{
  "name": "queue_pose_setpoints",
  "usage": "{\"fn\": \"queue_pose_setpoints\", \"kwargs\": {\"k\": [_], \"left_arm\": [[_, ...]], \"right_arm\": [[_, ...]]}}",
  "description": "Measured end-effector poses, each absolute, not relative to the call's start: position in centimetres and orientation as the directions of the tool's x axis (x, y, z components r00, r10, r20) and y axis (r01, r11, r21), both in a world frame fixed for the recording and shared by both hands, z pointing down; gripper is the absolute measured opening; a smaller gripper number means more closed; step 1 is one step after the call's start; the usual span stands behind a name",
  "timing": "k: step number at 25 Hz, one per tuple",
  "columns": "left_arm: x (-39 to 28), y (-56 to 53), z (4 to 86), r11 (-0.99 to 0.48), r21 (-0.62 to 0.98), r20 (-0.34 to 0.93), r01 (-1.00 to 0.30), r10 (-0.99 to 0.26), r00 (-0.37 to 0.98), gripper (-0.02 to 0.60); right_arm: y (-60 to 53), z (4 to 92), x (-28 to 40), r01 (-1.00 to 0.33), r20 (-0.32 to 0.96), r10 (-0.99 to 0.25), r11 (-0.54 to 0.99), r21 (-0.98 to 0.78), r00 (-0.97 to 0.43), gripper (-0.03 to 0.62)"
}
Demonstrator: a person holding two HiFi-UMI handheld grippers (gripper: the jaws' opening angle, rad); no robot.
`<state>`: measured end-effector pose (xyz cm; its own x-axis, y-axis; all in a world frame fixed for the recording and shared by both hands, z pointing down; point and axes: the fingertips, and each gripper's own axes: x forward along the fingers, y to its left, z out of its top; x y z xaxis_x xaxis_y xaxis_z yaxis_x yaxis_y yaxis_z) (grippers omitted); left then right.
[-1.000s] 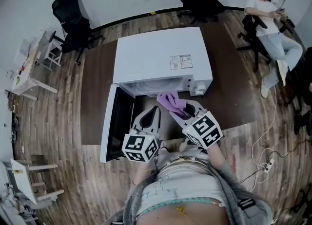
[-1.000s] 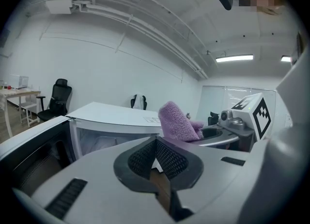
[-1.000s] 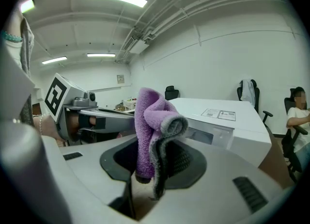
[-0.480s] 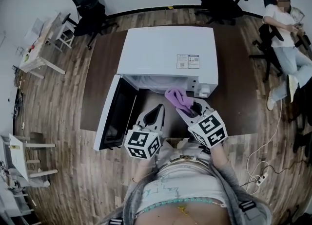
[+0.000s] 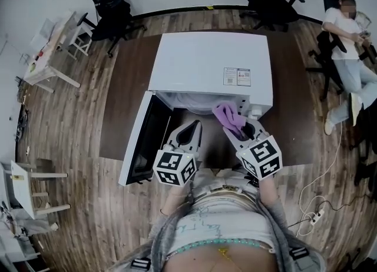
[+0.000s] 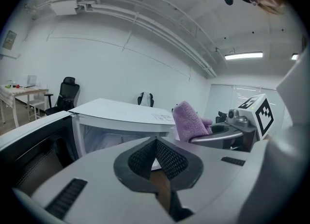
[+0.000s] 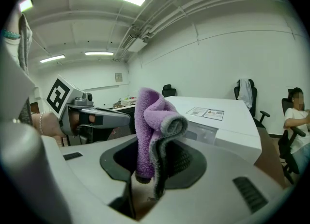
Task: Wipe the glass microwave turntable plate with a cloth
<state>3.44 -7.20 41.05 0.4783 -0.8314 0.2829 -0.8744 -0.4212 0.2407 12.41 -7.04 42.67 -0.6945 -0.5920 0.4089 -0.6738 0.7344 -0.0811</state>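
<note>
One white microwave (image 5: 206,59), one purple cloth (image 5: 228,115), one brown table (image 5: 126,106), two claws: left claw (image 5: 191,125), right claw (image 5: 242,128).

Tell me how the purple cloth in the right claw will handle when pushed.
The purple cloth is probably floppy: it folds over itself above the right claw. Its fuzzy pile suggests light and unlikely to slip.

Nothing really readable here tbh. There's a white label sticker (image 5: 237,76) on top of the microwave (image 5: 200,59), near its front right corner, but the print's way too small to make out.
</note>
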Motion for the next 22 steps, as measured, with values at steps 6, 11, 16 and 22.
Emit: {"fn": "queue_pose_setpoints", "kwargs": {"k": [6, 11, 16, 22], "left_arm": [[2.9, -8.9, 40.9, -0.477, 0.241, 0.276, -0.845, -0.801, 0.531, 0.011], [1.2, -10.5, 41.2, -0.502, 0.252, 0.272, -0.827, -0.784, 0.558, 0.011], [-0.7, -11.6, 41.4, -0.545, 0.252, 0.268, -0.800, -0.755, 0.599, 0.011], [-2.7, -13.0, 42.0, -0.585, 0.245, 0.248, -0.773, -0.733, 0.633, 0.011]], "right_arm": [[-8.3, 42.4, 11.7, -0.718, 0.411, -0.636, 0.692, -0.069, -0.653, 0.126], [-9.8, 42.3, 10.5, -0.747, 0.416, -0.664, 0.662, -0.060, -0.622, 0.126], [-11.0, 42.7, 8.7, -0.771, 0.428, -0.683, 0.634, -0.053, -0.592, 0.126], [-12.0, 43.1, 6.9, -0.805, 0.418, -0.723, 0.592, -0.033, -0.549, 0.126]]}}
